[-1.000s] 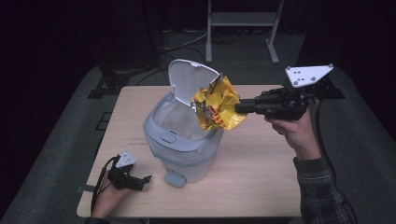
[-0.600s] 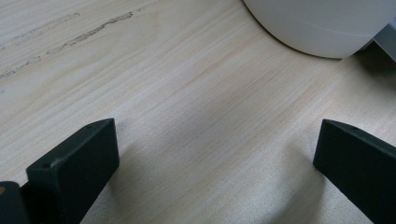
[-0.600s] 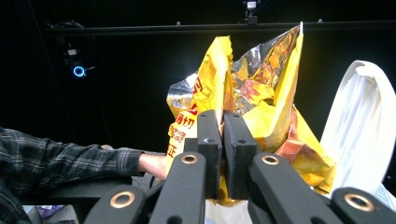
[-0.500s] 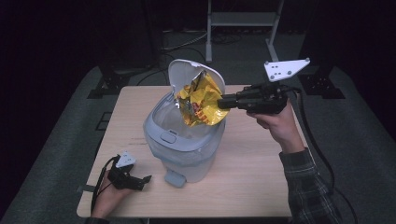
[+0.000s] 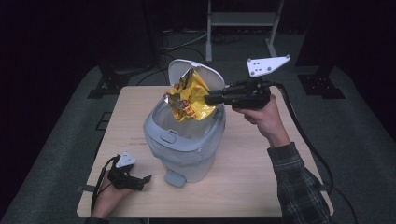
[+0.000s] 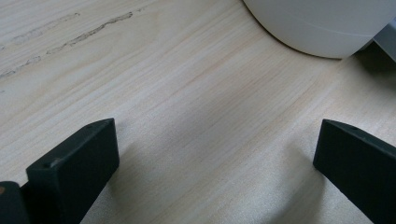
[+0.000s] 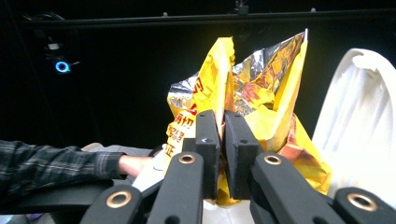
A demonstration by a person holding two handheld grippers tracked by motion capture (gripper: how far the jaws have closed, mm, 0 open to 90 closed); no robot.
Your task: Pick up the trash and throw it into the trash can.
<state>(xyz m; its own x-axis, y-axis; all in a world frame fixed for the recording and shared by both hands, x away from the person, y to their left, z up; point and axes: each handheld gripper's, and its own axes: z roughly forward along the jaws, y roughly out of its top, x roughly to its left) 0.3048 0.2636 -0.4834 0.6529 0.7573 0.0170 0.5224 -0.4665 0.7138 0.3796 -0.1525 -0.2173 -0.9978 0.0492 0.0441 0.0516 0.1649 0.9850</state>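
Now the right gripper [image 5: 209, 98], centre right of the high view, is clenched on a yellow bag [image 5: 190, 99] held just above the open bin [image 5: 187, 144], before its raised lid [image 5: 180, 70]. Lower left, the left gripper [image 5: 144, 179] rests on the table [image 5: 247, 163], jaws apart, holding nothing.

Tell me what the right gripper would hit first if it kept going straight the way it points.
Probably the bin's raised lid. The right gripper, shut on the yellow snack bag, points across the open bin toward that lid; depth is hard to judge, so it might pass just in front.
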